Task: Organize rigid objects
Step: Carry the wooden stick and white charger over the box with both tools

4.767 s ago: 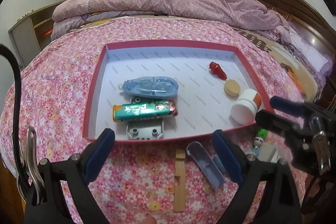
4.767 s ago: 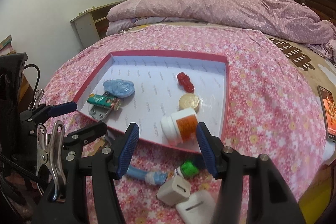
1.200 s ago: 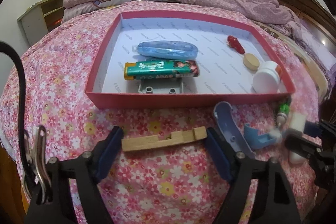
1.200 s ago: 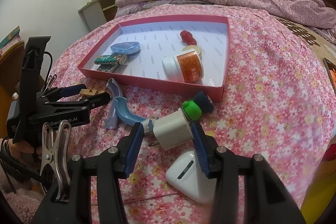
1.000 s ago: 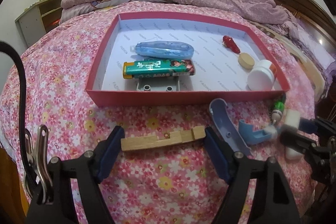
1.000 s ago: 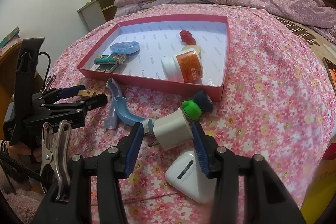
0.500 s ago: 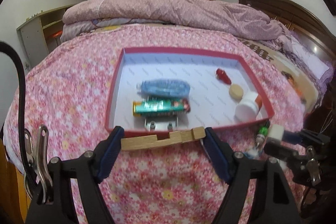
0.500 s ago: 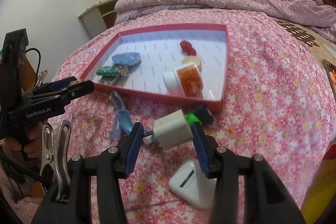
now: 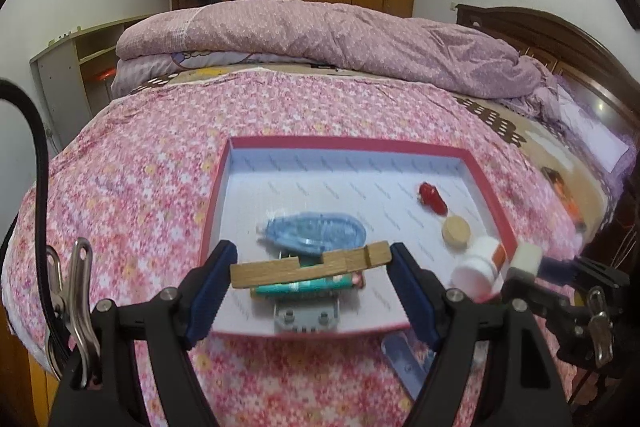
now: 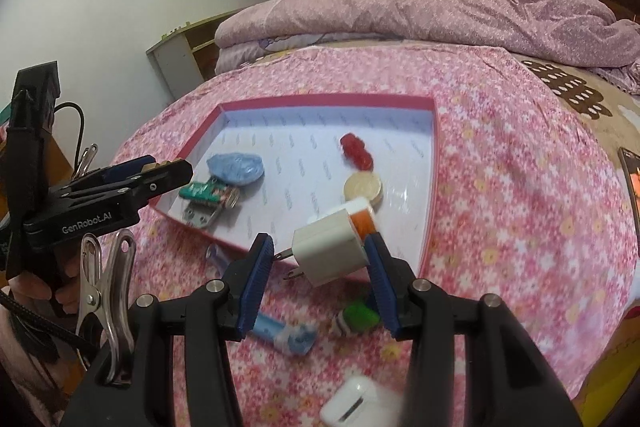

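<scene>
- Two tongs loaded, both w/ loads over the red tray's near edge.
- Risk: wood clip held only by its ends in left gripper; could pivot & drop outside tray.
- Right gripper clamped on white charger; prongs may snag tray wall.
- Earbud case, green-capped item lie on bedspread below tray.

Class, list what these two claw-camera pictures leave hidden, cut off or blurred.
- Left wrist view: green printed tube, middle hidden behind the held wooden strip.
- Right wrist view: orange-labelled white bottle, mostly hidden behind the held white plug charger.
- Right wrist view: white case, blurred.
</scene>
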`<control>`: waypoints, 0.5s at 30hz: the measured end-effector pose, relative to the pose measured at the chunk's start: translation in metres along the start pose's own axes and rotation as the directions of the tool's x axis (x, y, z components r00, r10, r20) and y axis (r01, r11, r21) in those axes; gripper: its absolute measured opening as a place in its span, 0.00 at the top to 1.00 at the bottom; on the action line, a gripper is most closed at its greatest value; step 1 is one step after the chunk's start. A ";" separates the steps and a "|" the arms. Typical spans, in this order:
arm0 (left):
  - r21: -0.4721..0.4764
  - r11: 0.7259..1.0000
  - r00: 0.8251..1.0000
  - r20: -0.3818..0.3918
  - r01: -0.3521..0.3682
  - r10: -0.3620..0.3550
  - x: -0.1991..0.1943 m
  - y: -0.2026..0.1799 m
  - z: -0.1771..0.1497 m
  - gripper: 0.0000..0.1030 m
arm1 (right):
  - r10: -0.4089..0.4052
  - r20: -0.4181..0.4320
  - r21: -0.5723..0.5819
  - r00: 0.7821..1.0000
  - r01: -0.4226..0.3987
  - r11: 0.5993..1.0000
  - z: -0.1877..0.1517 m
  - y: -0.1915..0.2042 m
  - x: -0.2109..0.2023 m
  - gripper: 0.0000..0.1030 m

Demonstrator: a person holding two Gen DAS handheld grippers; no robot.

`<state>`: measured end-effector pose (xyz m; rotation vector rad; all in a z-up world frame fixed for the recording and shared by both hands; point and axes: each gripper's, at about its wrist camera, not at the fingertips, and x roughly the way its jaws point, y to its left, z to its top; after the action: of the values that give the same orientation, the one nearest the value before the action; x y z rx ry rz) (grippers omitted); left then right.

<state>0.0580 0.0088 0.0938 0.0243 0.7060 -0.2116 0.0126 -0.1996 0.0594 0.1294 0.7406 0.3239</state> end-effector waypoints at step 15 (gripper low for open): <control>0.001 1.000 1.000 -0.012 -0.007 0.007 0.048 -0.006 0.030 0.22 | -0.013 0.008 0.023 1.000 0.013 1.000 0.023 -0.011 0.027 0.53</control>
<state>0.1111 -0.0083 0.0860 0.0289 0.7179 -0.2055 0.0491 -0.2007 0.0565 0.1471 0.7374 0.3023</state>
